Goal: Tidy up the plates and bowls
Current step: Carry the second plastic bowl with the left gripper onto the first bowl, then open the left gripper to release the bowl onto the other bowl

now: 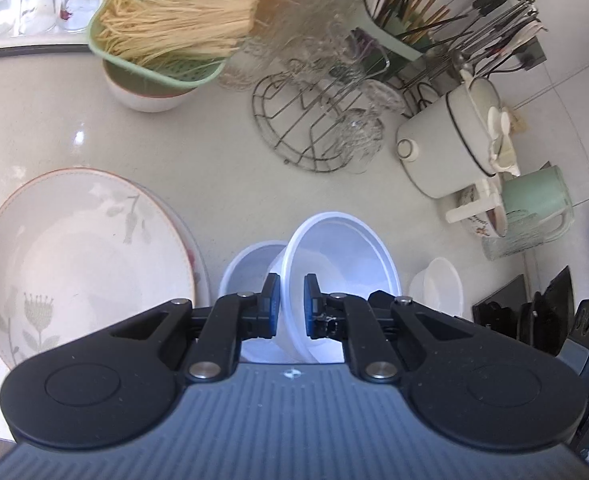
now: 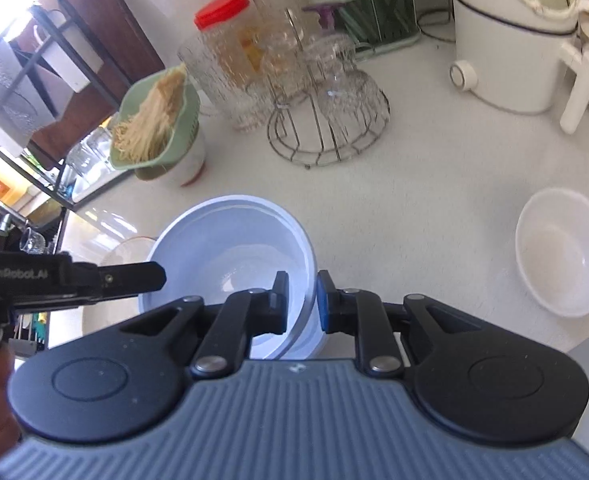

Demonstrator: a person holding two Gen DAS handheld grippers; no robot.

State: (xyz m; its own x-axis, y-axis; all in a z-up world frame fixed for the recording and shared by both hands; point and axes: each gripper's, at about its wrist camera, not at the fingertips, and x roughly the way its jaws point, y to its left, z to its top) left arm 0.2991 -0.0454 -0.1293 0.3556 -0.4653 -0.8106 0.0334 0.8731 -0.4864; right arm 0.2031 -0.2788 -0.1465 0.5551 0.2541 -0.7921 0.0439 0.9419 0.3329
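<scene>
A floral plate (image 1: 82, 240) lies left of two nested bowls (image 1: 342, 256), with a wire rack (image 1: 314, 128) behind them.

left hand-held gripper (image 1: 292, 306): black linkage arms | blue pads | silver pivot screws | ribbed grey-blue body

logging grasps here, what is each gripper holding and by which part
Left gripper pinches a white plastic bowl by its near rim. Right gripper pinches a pale blue-white bowl by its near rim wall.
</scene>
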